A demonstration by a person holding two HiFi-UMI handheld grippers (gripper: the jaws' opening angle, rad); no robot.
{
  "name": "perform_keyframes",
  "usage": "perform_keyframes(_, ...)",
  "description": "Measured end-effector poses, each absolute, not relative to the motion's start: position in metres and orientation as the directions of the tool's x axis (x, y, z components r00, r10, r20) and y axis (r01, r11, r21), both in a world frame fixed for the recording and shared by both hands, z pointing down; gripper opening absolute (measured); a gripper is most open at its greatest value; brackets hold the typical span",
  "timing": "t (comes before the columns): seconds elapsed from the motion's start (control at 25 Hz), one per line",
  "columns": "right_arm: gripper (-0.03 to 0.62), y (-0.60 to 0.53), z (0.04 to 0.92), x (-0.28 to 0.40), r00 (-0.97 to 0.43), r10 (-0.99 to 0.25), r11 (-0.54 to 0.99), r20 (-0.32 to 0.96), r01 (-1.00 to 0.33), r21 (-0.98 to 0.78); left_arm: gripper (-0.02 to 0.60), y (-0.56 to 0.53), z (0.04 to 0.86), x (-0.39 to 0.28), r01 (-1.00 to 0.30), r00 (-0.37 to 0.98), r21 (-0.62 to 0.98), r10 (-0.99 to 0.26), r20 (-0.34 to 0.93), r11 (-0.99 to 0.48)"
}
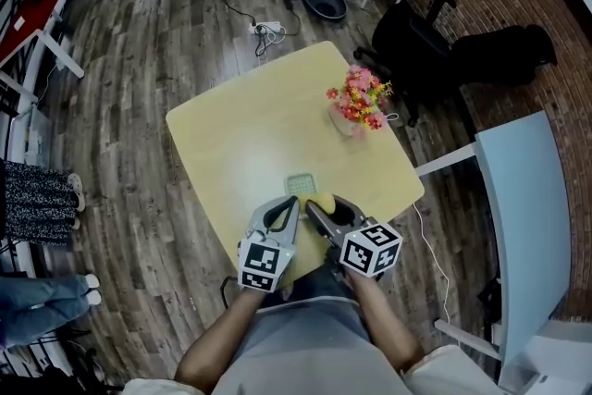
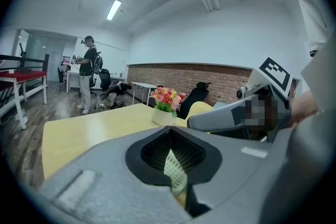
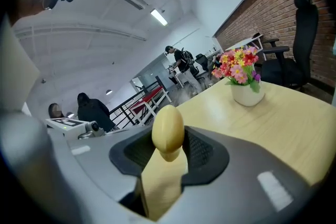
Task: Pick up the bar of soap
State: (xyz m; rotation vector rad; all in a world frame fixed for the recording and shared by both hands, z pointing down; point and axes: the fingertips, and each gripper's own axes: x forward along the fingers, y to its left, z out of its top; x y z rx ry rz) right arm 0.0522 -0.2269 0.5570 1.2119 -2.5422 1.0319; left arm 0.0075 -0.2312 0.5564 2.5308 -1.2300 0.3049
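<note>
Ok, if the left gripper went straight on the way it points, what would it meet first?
Probably the flower pot, almost dead ahead across the table; depth is unclear, so the table could come first.

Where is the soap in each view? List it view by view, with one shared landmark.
Head view: soap low centre, held by the right gripper.
Left gripper view: soap shows as a yellow edge right of centre, beside the flowers.
Right gripper view: soap at centre, clamped between the fingers.
Landmark: flowers, above and right of the soap in head view, upper right in right gripper view.
</note>
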Motion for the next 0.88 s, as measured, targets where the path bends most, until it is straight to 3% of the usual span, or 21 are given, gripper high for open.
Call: perform_keyframes(0.88,0.150,-0.230,0.477,0.055,-0.659,-0.701,0.511,0.271,-0.730,-0.454,-0.002,-0.240,0.486,0.000,-0.775,0.632,0.172,-0.744,0.219,-0.608)
